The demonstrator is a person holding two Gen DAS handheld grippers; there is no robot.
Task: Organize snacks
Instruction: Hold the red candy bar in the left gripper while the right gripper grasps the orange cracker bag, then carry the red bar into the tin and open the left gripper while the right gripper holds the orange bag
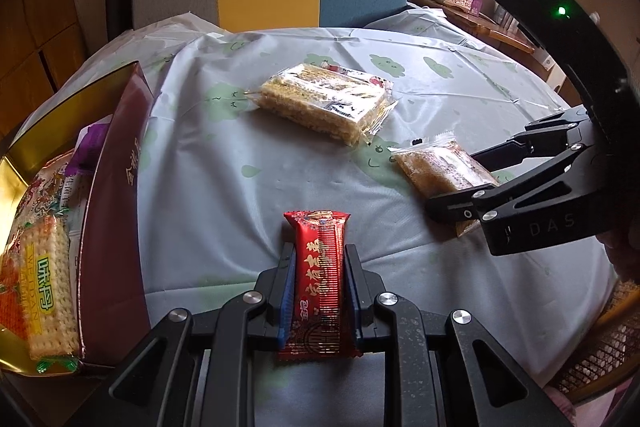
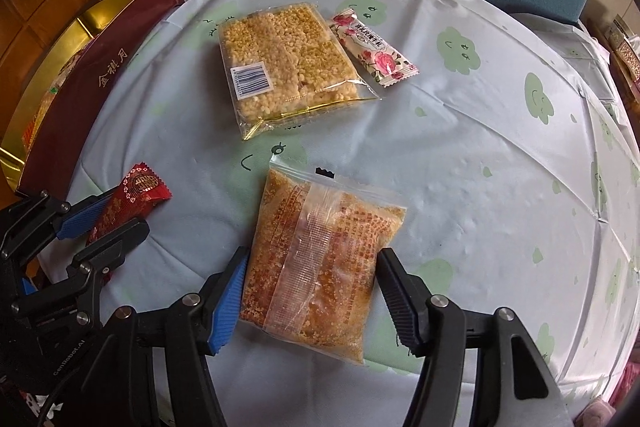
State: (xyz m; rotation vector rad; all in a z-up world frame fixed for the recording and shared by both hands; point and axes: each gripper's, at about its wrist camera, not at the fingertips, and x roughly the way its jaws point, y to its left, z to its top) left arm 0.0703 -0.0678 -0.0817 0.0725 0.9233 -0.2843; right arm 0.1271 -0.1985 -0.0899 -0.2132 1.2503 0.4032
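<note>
- Your left gripper is clamped on the red snack bar; the bar's long axis runs straight along the fingers, one end poking past the tips.
- The gift box sits open at the table's left edge, just left of that gripper, with a cracker pack already inside. The coming move looks like a short carry leftward over the box's maroon wall, and the left hand is clearly the nearer one.
- Your right gripper stands spread, jaws either side of the orange crumb packet. The blue pad seems to touch the packet's left edge; the other is just clear.
- That packet lies flat near the table's near edge, long axis pointing away along the fingers.
- Beyond it, towards the middle of the table, lie the puffed-rice pack and, touching its right side, a rose-print candy.
</note>
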